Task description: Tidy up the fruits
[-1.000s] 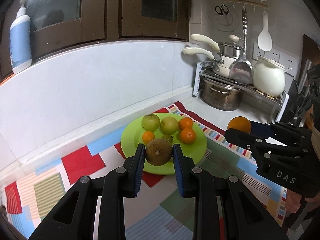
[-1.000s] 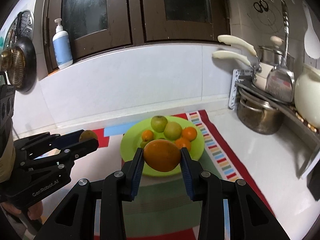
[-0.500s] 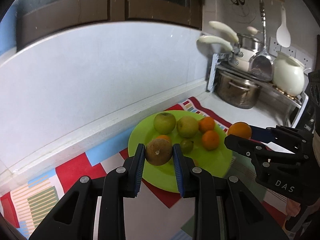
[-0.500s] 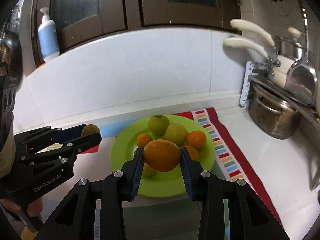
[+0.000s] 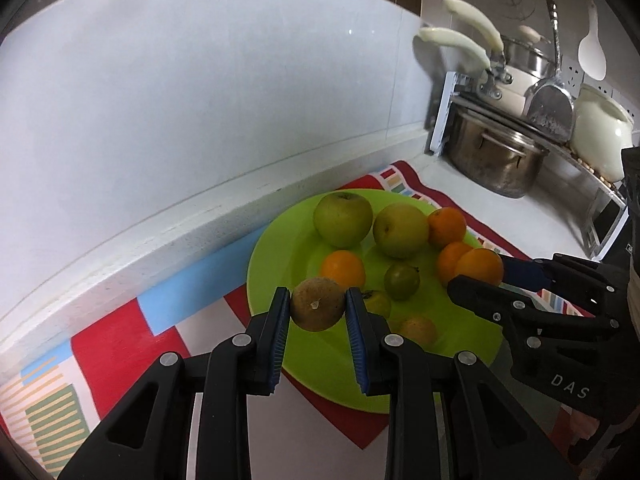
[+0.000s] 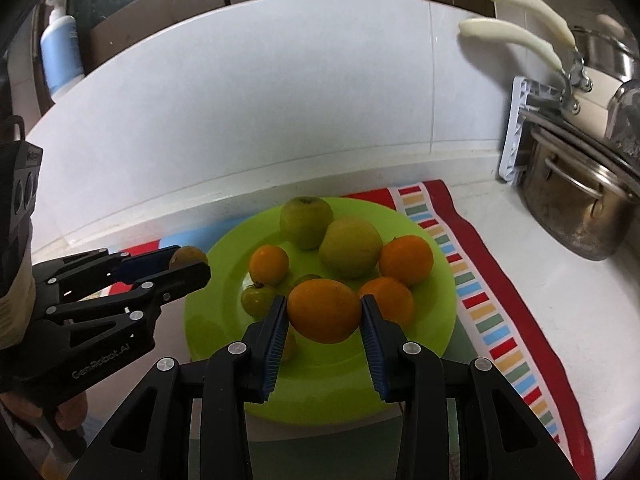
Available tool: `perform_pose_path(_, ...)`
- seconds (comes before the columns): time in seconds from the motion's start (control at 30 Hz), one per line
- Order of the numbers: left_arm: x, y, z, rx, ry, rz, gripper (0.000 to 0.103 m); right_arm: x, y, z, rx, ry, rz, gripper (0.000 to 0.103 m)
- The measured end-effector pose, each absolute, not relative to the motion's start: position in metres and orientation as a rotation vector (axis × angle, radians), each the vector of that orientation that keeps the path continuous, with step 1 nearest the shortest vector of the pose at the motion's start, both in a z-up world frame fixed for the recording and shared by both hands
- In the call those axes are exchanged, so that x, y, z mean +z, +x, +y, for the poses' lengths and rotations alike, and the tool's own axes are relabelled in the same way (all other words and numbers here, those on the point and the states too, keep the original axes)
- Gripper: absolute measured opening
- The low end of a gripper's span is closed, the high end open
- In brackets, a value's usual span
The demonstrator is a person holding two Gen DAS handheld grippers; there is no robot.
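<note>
While left gripper (image 5: pixel 318 312) clamps brown fruit (image 5: pixel 317 303), right gripper (image 6: pixel 324 318) clamps orange (image 6: pixel 324 311), both over green plate's (image 5: pixel 280 240) crowded near half

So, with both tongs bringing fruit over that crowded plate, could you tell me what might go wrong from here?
1. The green plate already holds a tight cluster, so the orange in the right tongs could land on other fruit and roll off.
2. The brown fruit, held in the left tongs, hangs near the plate's front rim and may roll onto the striped mat.
</note>
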State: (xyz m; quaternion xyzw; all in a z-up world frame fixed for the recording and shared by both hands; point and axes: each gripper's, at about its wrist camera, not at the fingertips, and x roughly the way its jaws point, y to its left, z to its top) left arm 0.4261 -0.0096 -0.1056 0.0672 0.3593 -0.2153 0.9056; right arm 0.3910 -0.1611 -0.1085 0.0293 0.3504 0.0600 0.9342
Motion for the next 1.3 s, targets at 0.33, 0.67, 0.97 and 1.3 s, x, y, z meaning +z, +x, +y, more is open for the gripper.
perform_pose_path(0.33,-0.097,0.419,-0.007,-0.419,0.156,0.728,0.052,-0.104,0.390,-0.167,0.113,0.063,0.733,0.052)
perform_pose_path(0.67,-0.072,0.372,0.006,-0.315,0.163,0.695,0.075,-0.090,0.357,-0.167,0.085,0.065,0.731,0.066)
perform_pose_path(0.97,-0.053,0.313,0.025,-0.258,0.146,0.666,0.086,-0.067,0.302,-0.165,0.056,0.068,0.701,0.070)
perform_pose_path(1.3,-0.033,0.246,0.034,-0.294,0.142,0.610,0.089,-0.041,0.230,-0.157,0.014,0.068,0.633,0.077)
